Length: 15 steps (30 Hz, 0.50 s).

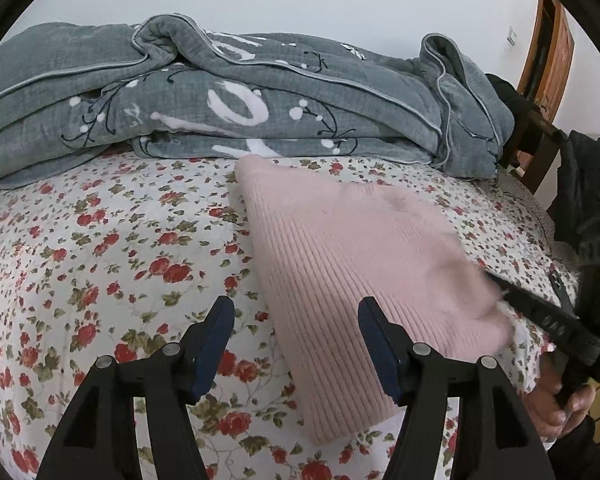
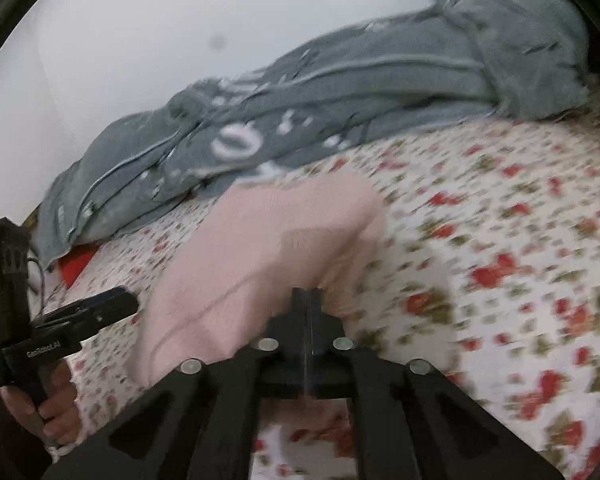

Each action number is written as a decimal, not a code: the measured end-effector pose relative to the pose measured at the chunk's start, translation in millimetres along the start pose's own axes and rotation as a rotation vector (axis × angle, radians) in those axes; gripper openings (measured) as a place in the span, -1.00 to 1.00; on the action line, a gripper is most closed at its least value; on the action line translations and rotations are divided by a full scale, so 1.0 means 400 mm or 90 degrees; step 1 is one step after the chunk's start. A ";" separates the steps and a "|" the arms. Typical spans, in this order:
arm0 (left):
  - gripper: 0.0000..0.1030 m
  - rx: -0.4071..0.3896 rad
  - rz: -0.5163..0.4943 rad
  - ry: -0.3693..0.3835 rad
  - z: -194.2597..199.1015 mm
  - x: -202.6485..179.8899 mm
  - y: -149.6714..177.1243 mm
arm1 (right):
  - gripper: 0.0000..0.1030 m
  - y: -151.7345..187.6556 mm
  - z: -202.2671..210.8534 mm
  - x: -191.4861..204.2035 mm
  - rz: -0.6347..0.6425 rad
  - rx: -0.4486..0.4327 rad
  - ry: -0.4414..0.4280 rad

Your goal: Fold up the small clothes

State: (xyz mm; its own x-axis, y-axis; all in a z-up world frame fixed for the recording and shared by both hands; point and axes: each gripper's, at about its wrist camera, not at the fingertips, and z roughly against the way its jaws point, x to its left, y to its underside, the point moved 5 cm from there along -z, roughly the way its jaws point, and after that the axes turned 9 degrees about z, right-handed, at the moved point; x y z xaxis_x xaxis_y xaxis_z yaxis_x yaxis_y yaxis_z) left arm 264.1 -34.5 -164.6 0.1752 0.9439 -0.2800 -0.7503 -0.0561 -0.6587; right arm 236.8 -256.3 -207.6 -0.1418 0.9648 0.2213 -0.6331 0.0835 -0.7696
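Pink ribbed knit garment, one in number, lies folded on the white bedsheet printed with red roses, its far end near the rumpled grey quilted blanket with white and black floral print; ribs run lengthwise, and its right edge is lifted and blurred. Left gripper, with black arms and dark blue pads, hovers with jaws spread wide, one pad over the sheet, the other over the garment's near edge. Right gripper has its jaws pressed together, pinching a fold of the pink knit. White lettering on the left tool's body, seen from the right wrist, is too blurred to read reliably.
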 end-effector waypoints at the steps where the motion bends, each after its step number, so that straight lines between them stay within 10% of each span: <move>1: 0.21 0.000 -0.002 0.000 -0.001 0.001 -0.002 | -1.00 -0.003 0.017 -0.025 -0.019 -0.014 0.005; 10: 0.21 -0.005 -0.004 -0.002 -0.014 0.001 -0.017 | -0.86 0.000 0.046 -0.070 -0.064 0.000 -0.022; 13: 0.21 -0.006 0.000 -0.005 -0.017 0.013 -0.024 | -0.15 -0.013 0.048 -0.013 -0.032 0.000 -0.047; 15: 0.21 -0.004 0.013 -0.006 -0.017 0.030 -0.025 | -0.12 -0.022 0.045 0.027 -0.002 -0.009 -0.039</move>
State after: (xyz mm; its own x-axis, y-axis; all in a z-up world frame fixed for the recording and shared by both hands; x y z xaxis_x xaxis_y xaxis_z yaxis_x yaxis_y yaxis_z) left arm 278.2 -25.1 -166.1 0.1535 0.9458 -0.2863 -0.7501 -0.0771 -0.6568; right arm 227.2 -251.1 -187.9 -0.1869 0.9476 0.2592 -0.6229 0.0897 -0.7771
